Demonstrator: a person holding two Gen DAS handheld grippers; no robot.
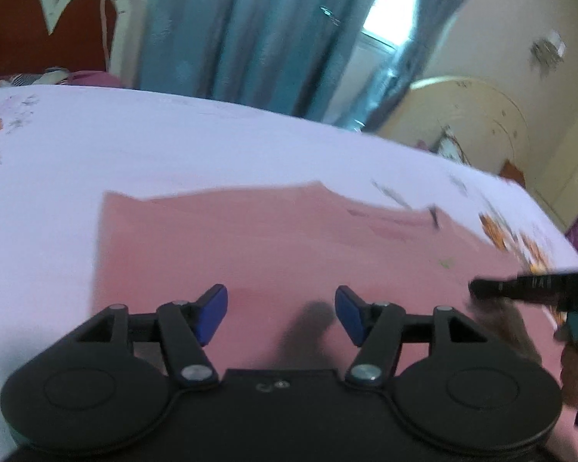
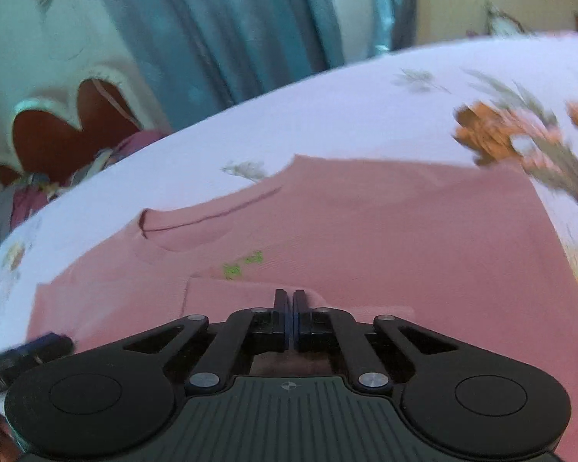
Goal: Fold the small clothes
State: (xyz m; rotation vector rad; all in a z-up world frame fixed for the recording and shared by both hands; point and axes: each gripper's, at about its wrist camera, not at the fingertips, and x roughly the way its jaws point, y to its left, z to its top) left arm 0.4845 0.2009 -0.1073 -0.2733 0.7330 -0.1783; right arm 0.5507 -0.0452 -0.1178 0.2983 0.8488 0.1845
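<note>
A pink garment (image 1: pixel 289 238) lies flat on the bed, with its neckline (image 2: pixel 212 215) and a small green print (image 2: pixel 242 263) facing up in the right wrist view. My left gripper (image 1: pixel 281 308) hangs open just over the near part of the garment, with nothing between its blue pads (image 1: pixel 212 312). My right gripper (image 2: pixel 289 296) is shut, its tips pinched on a raised fold of the pink garment (image 2: pixel 404 231) at its near edge. The right gripper (image 1: pixel 478 290) also shows blurred at the right of the left wrist view.
The bed has a white sheet (image 1: pixel 135 134) with orange flower prints (image 2: pixel 501 131). A red and white headboard (image 1: pixel 38 30) stands at one end, blue curtains (image 1: pixel 250 38) hang behind, and a cream rounded furniture piece (image 1: pixel 470 115) is at the far right.
</note>
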